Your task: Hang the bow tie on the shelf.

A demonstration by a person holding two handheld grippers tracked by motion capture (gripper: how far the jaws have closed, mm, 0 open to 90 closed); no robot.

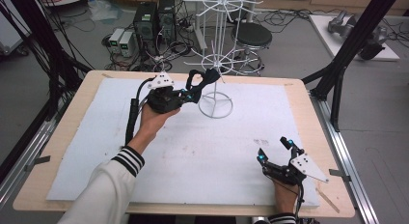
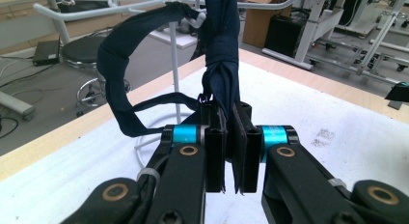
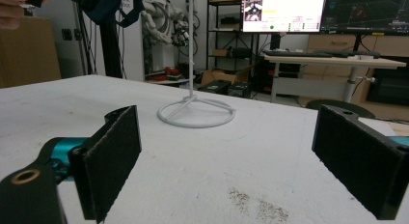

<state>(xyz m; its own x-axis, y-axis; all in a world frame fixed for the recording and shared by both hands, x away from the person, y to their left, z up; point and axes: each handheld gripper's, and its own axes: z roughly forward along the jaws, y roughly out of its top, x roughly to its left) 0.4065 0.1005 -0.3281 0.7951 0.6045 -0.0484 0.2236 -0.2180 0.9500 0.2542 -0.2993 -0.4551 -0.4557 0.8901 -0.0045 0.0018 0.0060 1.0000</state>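
Up close, the left gripper [image 2: 230,151] has its jaws pinched tight on a dark navy fabric strap [image 2: 221,60].
Between the pads sits a bunched, knotted stretch of the strap; above them it rises straight up, while a second length curves off as a wide loop that is hooked over an arm of the white wire rack [image 1: 216,64]. From above, the cloth hangs raised off the white foam board [image 1: 96,137], beside the rack's pole and above its ring base. Farther out, the right gripper [image 1: 275,150] rests low near the board's near right corner, jaws spread wide with nothing between them.
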